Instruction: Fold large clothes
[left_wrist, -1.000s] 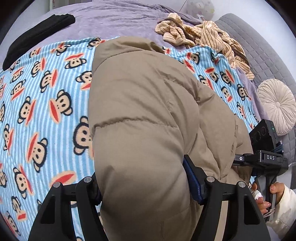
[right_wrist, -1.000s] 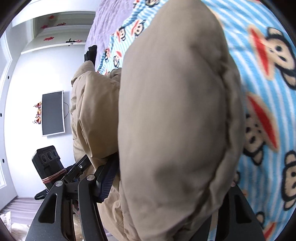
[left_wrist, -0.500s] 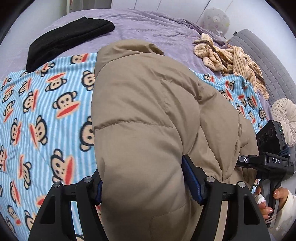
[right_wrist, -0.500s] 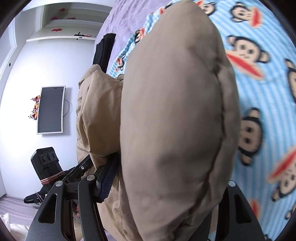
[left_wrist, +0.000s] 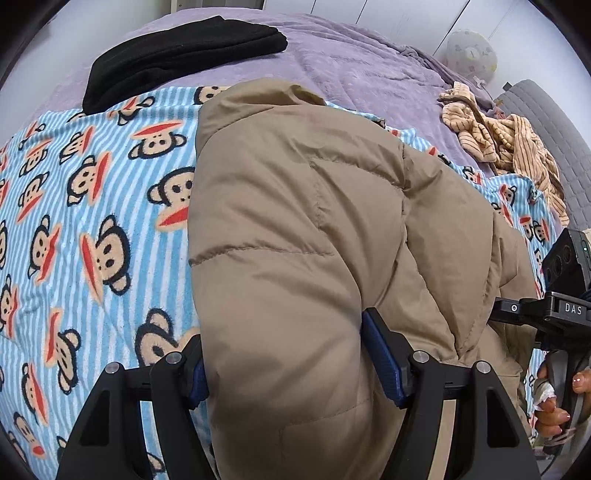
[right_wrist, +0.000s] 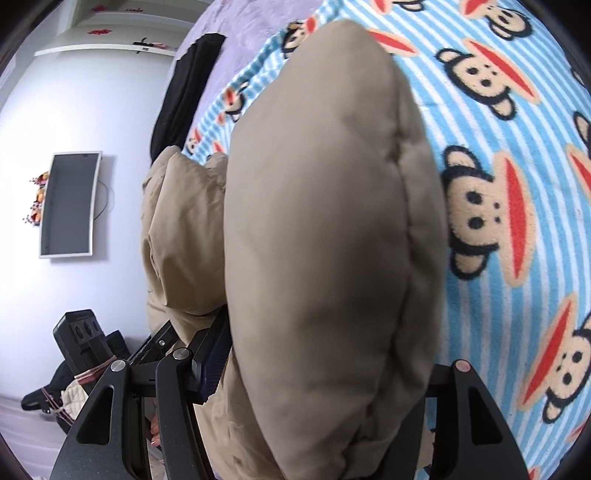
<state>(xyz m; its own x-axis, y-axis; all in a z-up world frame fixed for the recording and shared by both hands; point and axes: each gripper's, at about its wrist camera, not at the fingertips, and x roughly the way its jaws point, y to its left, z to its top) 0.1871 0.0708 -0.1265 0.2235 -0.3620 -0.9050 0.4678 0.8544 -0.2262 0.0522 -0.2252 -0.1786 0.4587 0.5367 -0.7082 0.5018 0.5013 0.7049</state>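
Observation:
A large tan puffer jacket (left_wrist: 295, 229) lies bunched over a blue striped monkey-print blanket (left_wrist: 92, 221) on the bed. My left gripper (left_wrist: 284, 365) is shut on the jacket's near edge, with thick padding squeezed between its blue pads (left_wrist: 380, 354). My right gripper (right_wrist: 325, 365) is shut on another thick fold of the same jacket (right_wrist: 325, 221); its right finger is hidden behind the fabric. The right gripper's body also shows at the right edge of the left wrist view (left_wrist: 561, 310), held by a hand.
A folded black garment (left_wrist: 177, 51) lies at the far left of the purple bedspread (left_wrist: 351, 62). A crumpled tan striped garment (left_wrist: 498, 129) lies far right, next to a grey headboard (left_wrist: 554, 136). A wall TV (right_wrist: 70, 203) shows in the right wrist view.
Both grippers have carried the held jacket forward across the blanket toward the far side of the bed; the black garment now looms closer. The grips are unchanged.

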